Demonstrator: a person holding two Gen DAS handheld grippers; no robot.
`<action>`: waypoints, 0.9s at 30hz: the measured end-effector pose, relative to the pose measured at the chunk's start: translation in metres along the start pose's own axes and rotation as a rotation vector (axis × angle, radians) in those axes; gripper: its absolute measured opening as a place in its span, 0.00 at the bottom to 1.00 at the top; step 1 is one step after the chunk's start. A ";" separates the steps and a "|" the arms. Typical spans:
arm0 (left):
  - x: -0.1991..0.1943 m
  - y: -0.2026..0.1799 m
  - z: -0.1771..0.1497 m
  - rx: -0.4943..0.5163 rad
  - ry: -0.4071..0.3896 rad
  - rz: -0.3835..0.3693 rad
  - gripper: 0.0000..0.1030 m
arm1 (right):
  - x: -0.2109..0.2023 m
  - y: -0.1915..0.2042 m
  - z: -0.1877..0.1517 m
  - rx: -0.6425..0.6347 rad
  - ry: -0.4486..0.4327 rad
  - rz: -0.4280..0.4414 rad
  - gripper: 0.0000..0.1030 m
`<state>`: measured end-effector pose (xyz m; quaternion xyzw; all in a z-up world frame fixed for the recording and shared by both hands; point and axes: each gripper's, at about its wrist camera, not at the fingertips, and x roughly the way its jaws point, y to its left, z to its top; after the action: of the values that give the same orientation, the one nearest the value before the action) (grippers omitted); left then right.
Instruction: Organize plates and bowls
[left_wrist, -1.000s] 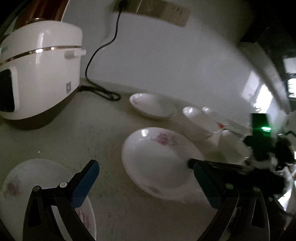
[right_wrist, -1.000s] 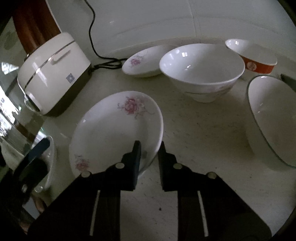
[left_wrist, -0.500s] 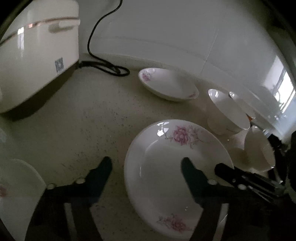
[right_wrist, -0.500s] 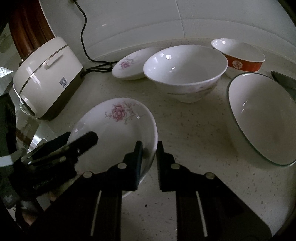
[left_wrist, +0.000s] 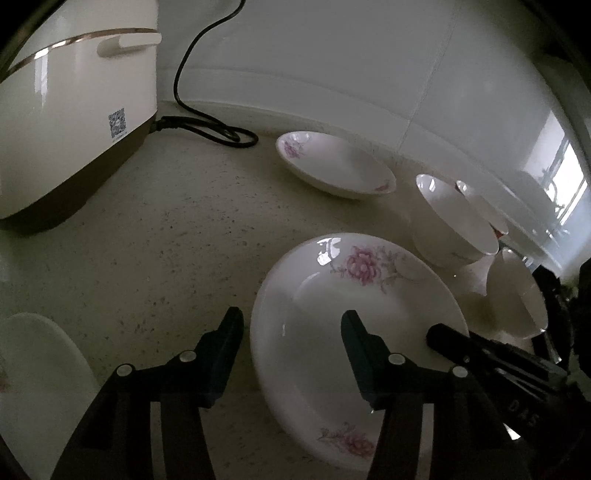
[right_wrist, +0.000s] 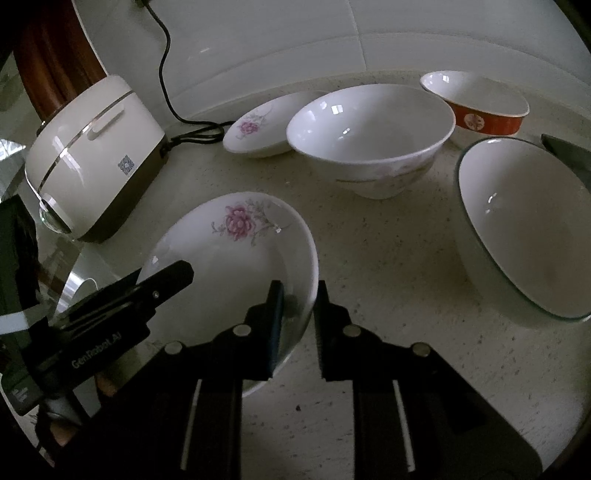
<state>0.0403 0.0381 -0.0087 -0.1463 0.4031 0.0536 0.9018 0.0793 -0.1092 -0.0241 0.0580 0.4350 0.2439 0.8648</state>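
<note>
A white plate with pink flowers lies on the speckled counter. My right gripper is shut on its near right rim, one finger inside and one outside; its fingers also show in the left wrist view. My left gripper is open and straddles the plate's left rim, with its right finger over the plate. A second flowered plate sits by the wall. A third plate lies at the lower left.
A white rice cooker with a black cord stands at the left. A white bowl, a red-sided bowl and a green-rimmed bowl stand at the right.
My left gripper has moved right and forward, from beside the lower-left plate to straddling the flowered plate's rim. The right gripper has kept its hold on the plate.
</note>
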 end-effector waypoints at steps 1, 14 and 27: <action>0.000 0.000 0.000 0.000 0.000 0.000 0.55 | 0.000 0.001 0.000 -0.002 0.001 -0.002 0.21; 0.000 0.007 -0.001 -0.039 -0.012 -0.045 0.53 | 0.000 0.009 -0.003 -0.036 -0.003 0.003 0.34; -0.011 0.020 -0.005 -0.110 -0.066 -0.058 0.17 | -0.005 0.002 -0.003 0.001 -0.030 -0.005 0.17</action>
<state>0.0249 0.0556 -0.0077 -0.2056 0.3653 0.0544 0.9063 0.0740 -0.1098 -0.0214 0.0608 0.4222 0.2404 0.8719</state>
